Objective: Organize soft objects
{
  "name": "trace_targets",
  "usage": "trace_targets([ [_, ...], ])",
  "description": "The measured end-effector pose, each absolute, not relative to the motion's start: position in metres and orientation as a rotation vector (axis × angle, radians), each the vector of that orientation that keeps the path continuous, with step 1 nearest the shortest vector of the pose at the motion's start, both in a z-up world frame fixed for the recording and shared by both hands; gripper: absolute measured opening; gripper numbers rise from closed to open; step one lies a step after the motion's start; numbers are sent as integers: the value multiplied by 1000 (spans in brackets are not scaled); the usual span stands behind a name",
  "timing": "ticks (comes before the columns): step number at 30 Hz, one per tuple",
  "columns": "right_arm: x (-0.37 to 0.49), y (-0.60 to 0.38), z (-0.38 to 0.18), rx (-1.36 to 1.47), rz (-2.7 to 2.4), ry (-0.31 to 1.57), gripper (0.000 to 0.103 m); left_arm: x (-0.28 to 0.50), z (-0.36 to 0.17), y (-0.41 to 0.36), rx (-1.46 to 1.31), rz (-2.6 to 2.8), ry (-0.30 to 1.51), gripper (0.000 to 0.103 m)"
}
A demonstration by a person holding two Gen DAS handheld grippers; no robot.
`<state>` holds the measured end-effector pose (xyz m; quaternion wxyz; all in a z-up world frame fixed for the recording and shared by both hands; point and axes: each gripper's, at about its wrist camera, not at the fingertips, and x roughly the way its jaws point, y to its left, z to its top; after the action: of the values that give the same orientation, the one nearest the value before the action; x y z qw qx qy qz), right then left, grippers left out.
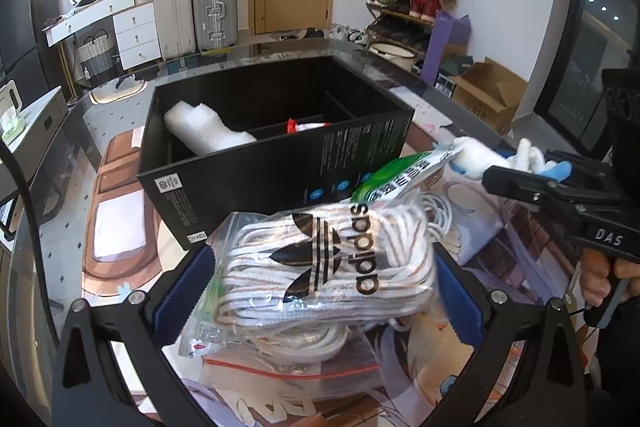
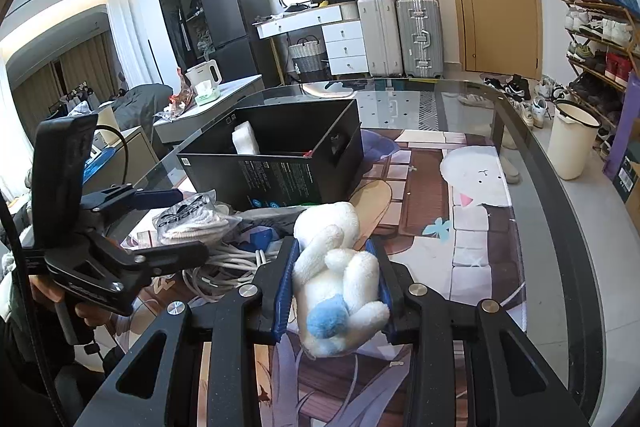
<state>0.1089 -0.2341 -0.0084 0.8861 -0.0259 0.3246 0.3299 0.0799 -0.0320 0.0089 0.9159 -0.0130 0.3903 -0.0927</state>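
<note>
My left gripper [image 1: 320, 267] is shut on a clear zip bag of white adidas socks [image 1: 324, 267], held just in front of the black divided box [image 1: 224, 183]. The bag also shows in the right wrist view [image 2: 188, 223]. My right gripper [image 2: 334, 267] is shut on a white plush toy [image 2: 340, 275] with a blue tail, to the right of the box [image 2: 280, 179]. In the left wrist view the plush [image 1: 480, 155] and right gripper [image 1: 516, 171] are at the right. Inside the box lie a white foam roll [image 1: 204, 131] and a red-white item [image 1: 304, 126].
A green-white packet [image 1: 400, 179], coiled white cables [image 2: 224, 267] and another zip bag [image 1: 304, 371] lie on the printed mat [image 2: 460, 227] covering the glass table [image 2: 560, 227]. Suitcases, drawers, a shoe rack and a cream bucket [image 2: 572, 143] stand beyond.
</note>
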Motion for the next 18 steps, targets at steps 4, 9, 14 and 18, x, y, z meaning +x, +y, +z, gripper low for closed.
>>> trace_targets([
  [4,109,-234,-8,-53,691,677,35,83,6,-26,-62,-195,820,103],
  [9,109,-232,-8,-55,696,675,35,83,8,-19,-114,-206,815,103],
  [14,110,-232,-8,-55,698,675,35,82,12,-15,-160,-235,811,103],
  [18,109,-232,-8,-55,698,676,35,83,10,-10,-187,-239,818,103],
])
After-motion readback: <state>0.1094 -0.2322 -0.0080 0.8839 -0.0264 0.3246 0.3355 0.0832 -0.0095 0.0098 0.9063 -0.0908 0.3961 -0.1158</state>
